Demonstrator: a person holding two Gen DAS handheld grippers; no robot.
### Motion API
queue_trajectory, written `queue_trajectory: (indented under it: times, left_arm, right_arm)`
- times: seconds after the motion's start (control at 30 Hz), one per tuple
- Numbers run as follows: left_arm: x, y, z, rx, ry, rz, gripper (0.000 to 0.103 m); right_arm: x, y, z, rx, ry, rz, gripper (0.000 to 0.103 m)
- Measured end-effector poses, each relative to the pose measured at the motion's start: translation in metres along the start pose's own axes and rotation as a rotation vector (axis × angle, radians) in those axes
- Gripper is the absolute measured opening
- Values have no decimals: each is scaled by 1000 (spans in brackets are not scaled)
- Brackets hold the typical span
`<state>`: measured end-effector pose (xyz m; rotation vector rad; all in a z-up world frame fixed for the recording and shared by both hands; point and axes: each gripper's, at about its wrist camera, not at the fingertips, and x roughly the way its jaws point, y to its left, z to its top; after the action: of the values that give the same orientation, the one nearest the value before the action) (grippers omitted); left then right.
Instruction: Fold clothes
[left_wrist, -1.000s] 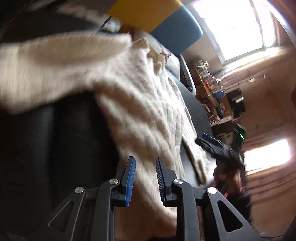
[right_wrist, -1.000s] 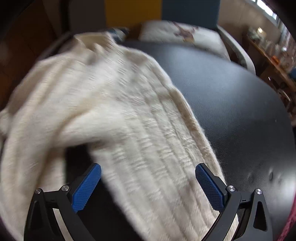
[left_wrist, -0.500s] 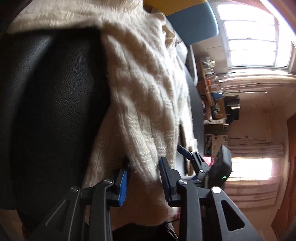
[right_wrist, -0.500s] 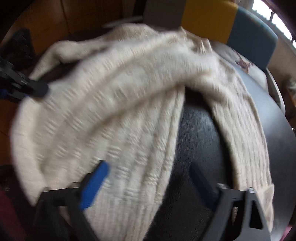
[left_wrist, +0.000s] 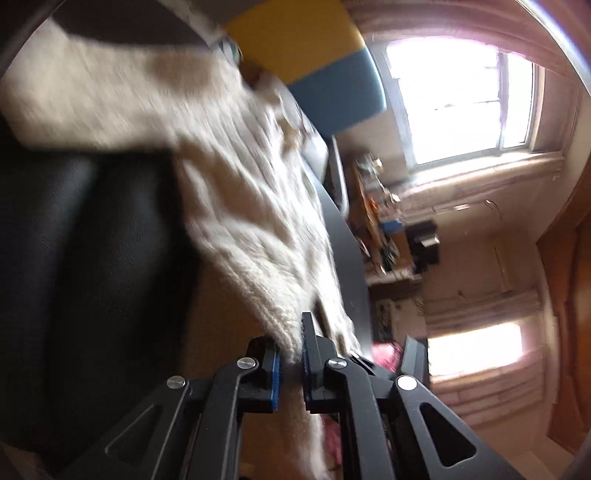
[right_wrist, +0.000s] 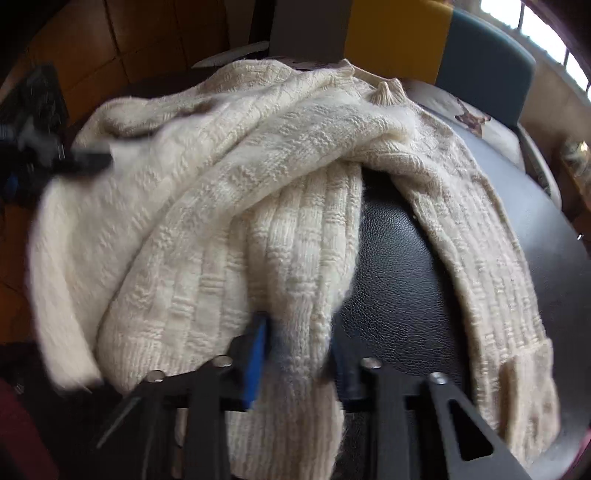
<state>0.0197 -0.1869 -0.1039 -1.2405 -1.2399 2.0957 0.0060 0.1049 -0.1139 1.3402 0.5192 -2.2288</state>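
Observation:
A cream knitted sweater (right_wrist: 229, 206) lies bunched on a black leather table (right_wrist: 399, 280). My right gripper (right_wrist: 295, 354) is shut on the sweater's hem near the front edge. A sleeve (right_wrist: 491, 280) runs down the right side to its cuff. My left gripper (left_wrist: 290, 363) is shut on another edge of the sweater (left_wrist: 258, 221), which stretches away from it. The left gripper also shows, blurred, at the far left of the right wrist view (right_wrist: 66, 162).
Yellow and blue chair backs (right_wrist: 436, 48) stand behind the table. A cushion (right_wrist: 476, 114) lies on the far seat. A cluttered shelf (left_wrist: 380, 221) and a bright window (left_wrist: 465, 96) are beyond the table. Wooden floor (right_wrist: 92, 55) is at the left.
My right gripper has closed from wide open onto the sweater's hem. My left gripper has closed tighter on the sweater's edge and pulled it; the sweater has bunched up.

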Motion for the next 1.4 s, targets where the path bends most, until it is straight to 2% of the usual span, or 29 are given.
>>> queue_trajectory:
  times: [0.07, 0.23, 0.3, 0.37, 0.47, 0.57, 0.63, 0.67, 0.73, 0.87, 0.97, 1.03, 1.1, 1.17, 1.23, 1.33, 1.4]
  left_arm:
    - [-9, 12, 6, -14, -22, 54, 7]
    - [-7, 43, 6, -16, -23, 292, 7]
    - [-1, 57, 4, -62, -10, 309, 7]
    - [3, 66, 2, -103, -5, 280, 8]
    - [6, 63, 5, -101, 2, 286, 10]
    - [1, 50, 11, -77, -38, 325, 14]
    - [-4, 39, 15, -52, -79, 351, 14]
    - [-7, 30, 15, -21, -101, 362, 14]
    - [-10, 11, 14, 42, -139, 381, 15]
    - [12, -28, 8, 198, -105, 353, 17]
    - [52, -45, 8, 284, -12, 367, 17]
    - [74, -41, 6, 324, 69, 388, 18]
    - [94, -30, 7, 345, 135, 406, 18]
    - [117, -21, 6, 357, 182, 419, 17]
    - [124, -24, 8, 375, 196, 378, 18]
    - [131, -25, 15, 383, 225, 349, 18]
    - [132, -26, 22, 387, 235, 337, 18]
  right_arm:
    - [-2, -1, 0, -26, 19, -48, 29]
    - [-5, -23, -6, 10, 66, -100, 29]
    - [-6, -28, -9, 14, 89, -118, 30]
    - [-7, -31, -12, 26, 115, -122, 34]
    - [-11, -38, -17, 52, 158, -92, 35]
    - [-23, -47, -14, 87, 153, -30, 54]
    - [-40, -56, -3, 125, 63, -37, 67]
    - [-46, -61, 3, 140, 20, -54, 77]
    - [-51, -72, 17, 171, -51, -88, 80]
    - [-27, -102, 50, 247, -100, -99, 80]
    - [8, -127, 66, 325, -45, -102, 80]
    - [35, -147, 69, 388, 22, -107, 80]
    - [54, -163, 60, 423, 86, -123, 81]
    - [55, -171, 50, 435, 108, -132, 86]
    - [52, -178, 39, 444, 122, -141, 89]
    - [49, -191, 18, 492, 138, -127, 103]
    - [45, -195, 8, 488, 128, -126, 103]
